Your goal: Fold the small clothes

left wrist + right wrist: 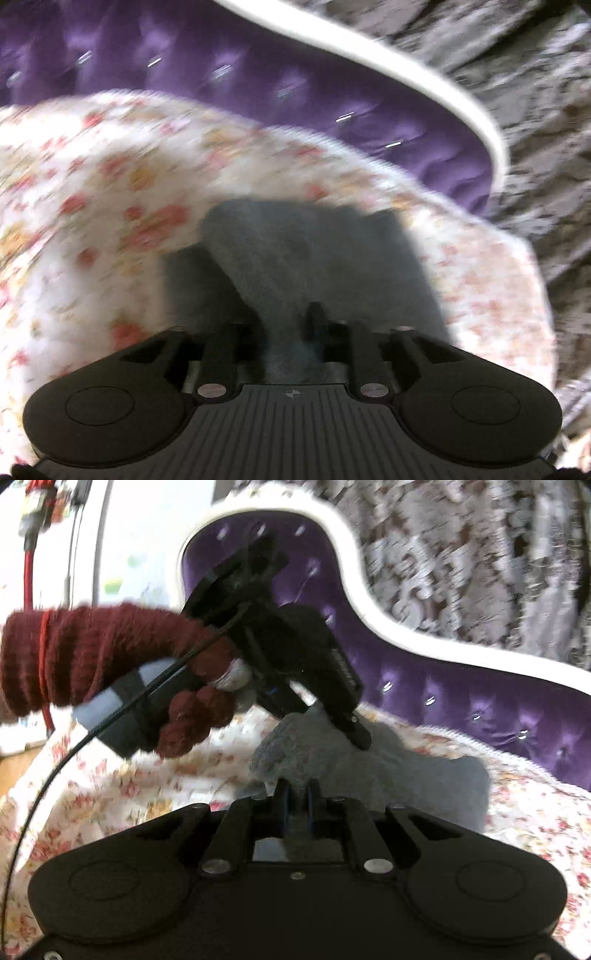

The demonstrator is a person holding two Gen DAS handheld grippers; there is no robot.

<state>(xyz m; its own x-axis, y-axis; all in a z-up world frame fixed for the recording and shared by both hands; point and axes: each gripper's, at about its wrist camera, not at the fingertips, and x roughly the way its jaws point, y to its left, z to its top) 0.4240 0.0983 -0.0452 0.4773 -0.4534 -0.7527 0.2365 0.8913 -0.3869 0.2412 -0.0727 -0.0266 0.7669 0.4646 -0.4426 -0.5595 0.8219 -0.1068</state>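
A small grey knitted garment [406, 775] lies bunched on a floral sheet [110, 786]. In the right wrist view my right gripper [298, 790] has its fingers close together, with a fold of the grey cloth pinched between them. Beyond it my left gripper [354, 731], held by a hand in a maroon knitted glove [110, 657], points steeply down with its fingertips on the garment's top. The left wrist view is blurred: the grey garment [314, 251] runs up between the fingers of my left gripper [280, 317] and fills the gap.
The floral sheet [92, 184] covers the seat of a purple tufted sofa [461, 686] with a white curved frame [406, 642]. A grey patterned curtain [461, 554] hangs behind it. A black cable [55, 764] trails from the left gripper's handle.
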